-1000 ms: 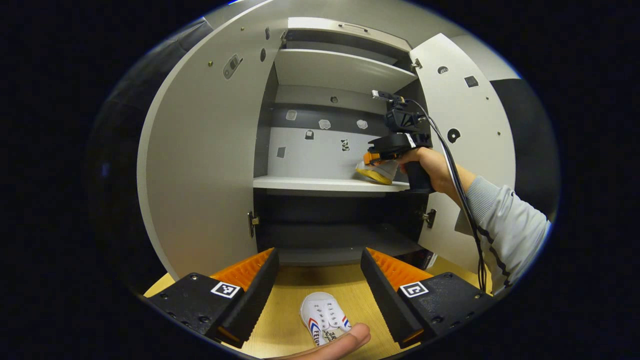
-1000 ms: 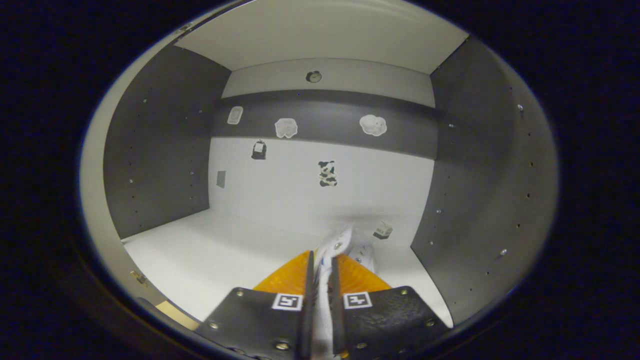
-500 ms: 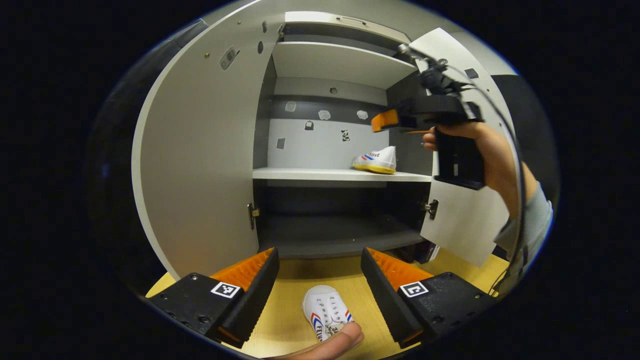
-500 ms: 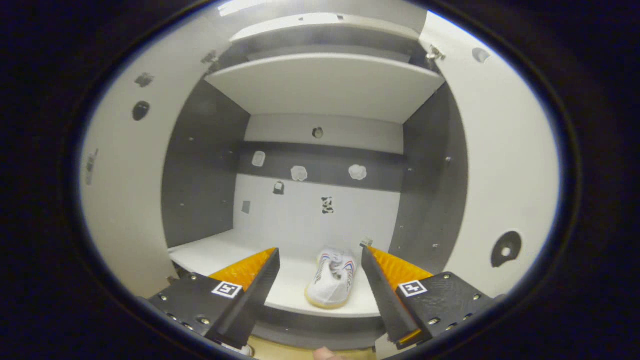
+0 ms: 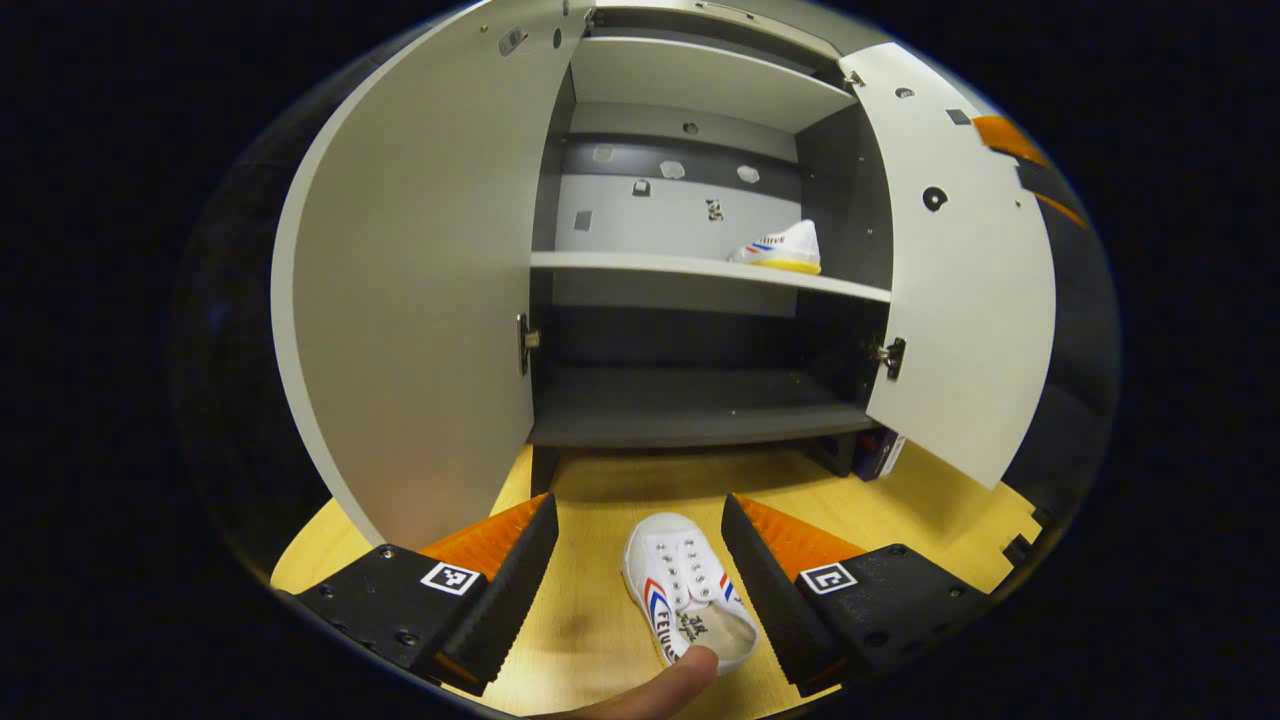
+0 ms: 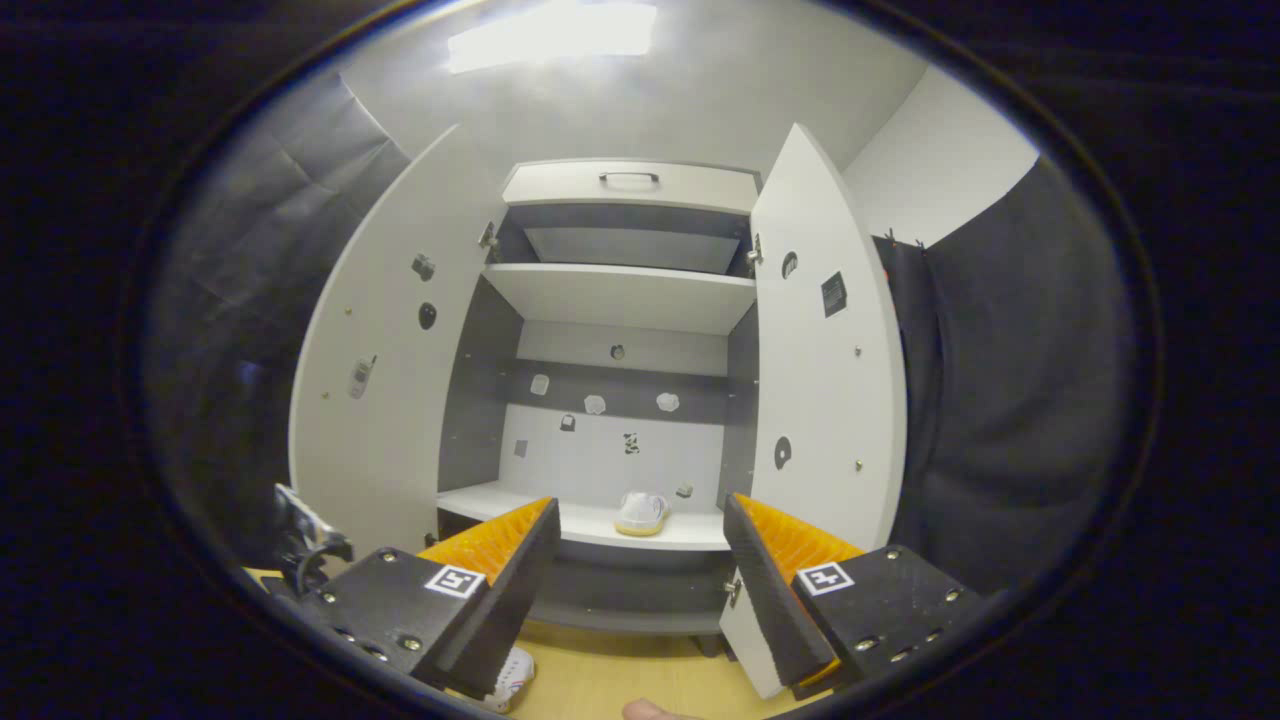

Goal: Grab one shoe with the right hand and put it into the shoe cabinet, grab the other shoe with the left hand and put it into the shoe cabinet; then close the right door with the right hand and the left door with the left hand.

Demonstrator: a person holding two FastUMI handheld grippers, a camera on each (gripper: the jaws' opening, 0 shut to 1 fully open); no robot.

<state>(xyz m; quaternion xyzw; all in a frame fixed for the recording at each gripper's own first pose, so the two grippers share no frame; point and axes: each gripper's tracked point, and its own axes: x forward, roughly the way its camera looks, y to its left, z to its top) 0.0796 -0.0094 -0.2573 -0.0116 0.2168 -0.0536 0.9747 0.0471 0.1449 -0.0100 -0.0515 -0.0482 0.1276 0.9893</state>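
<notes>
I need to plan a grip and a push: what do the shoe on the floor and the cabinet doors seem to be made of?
Shoe on the floor: soft white canvas by its look, with laces and eyelets. Cabinet doors: likely laminated board, smooth matte pale grey, flat, with metal hinges.

The left gripper view looks from low and near, angled upward at the open shoe cabinet [image 5: 700, 300]. The right gripper view faces it level, farther back; both share its shelves.

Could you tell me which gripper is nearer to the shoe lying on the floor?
Left. The left gripper hangs open just above the floor shoe, fingers either side; the right gripper is open farther off, facing the cabinet.
</notes>
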